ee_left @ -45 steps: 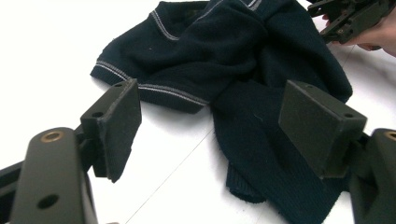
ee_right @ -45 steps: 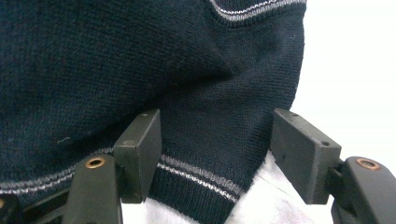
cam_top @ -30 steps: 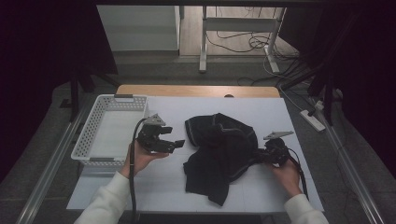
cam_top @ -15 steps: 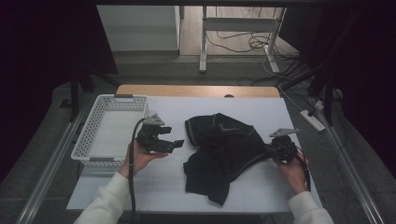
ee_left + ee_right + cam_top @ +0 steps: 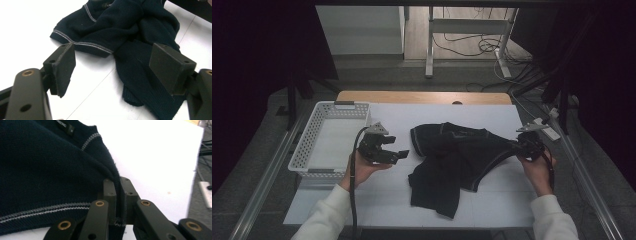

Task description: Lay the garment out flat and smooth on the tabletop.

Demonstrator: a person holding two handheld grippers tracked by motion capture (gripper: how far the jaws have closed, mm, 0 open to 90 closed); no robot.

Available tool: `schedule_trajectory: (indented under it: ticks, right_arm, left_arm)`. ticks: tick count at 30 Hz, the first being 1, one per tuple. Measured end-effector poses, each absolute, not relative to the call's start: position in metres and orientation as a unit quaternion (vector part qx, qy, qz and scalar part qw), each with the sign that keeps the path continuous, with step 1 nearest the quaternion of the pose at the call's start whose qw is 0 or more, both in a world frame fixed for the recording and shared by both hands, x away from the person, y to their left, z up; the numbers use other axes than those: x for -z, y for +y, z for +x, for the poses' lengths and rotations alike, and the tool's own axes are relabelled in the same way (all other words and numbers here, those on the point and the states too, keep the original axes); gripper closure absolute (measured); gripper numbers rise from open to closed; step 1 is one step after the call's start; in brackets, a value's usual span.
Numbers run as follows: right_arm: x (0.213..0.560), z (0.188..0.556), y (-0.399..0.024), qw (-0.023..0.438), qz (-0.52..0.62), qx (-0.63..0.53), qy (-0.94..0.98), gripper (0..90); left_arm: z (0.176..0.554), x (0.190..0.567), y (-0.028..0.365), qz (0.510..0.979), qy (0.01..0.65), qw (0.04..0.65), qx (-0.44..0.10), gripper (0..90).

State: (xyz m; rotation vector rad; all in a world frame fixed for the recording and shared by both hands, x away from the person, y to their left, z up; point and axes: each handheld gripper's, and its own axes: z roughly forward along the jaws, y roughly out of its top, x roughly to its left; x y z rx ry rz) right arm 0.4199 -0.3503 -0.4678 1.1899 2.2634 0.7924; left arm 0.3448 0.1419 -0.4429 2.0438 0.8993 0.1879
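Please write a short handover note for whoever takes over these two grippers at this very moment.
Right gripper: shut on an edge of the dark knit sweater, pulling it taut toward the table's right side.
Left gripper: open, nothing between its jaws, poised just left of the sweater.
Sweater: lies crumpled at mid-table on the white table top, collar label up, one part trailing toward the near edge.
White basket: at the left of the table, nothing seen inside it.
Done: one edge gripped.
Left, probably: grip the other side with the left gripper, spread or fold the sweater, then perhaps move it to the basket.
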Motion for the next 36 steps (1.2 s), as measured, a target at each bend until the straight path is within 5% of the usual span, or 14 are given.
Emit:
schedule_trajectory:
  ticks: [10,12,14,19,36]
  right_arm:
    - [0.471,0.436,-0.357,0.227,0.44,-0.297,0.817,83.1]
    - [0.472,0.436,-0.354,0.231,0.441,-0.3,0.814,76.0]
    - [0.469,0.434,-0.353,0.237,0.445,-0.318,0.803,58.5]
    - [0.456,0.419,-0.346,0.229,0.441,-0.373,0.784,47.1]
    - [0.464,0.352,-0.308,0.172,0.363,-0.406,0.821,35.1]
  left_arm:
    - [0.344,0.443,0.144,0.821,0.363,0.434,-0.078,21.8]
    - [0.344,0.442,0.143,0.821,0.362,0.434,-0.078,21.8]
    - [0.343,0.442,0.143,0.821,0.362,0.434,-0.079,21.8]
    - [0.343,0.441,0.144,0.82,0.362,0.436,-0.079,21.8]
    - [0.344,0.443,0.135,0.827,0.35,0.435,-0.072,21.5]
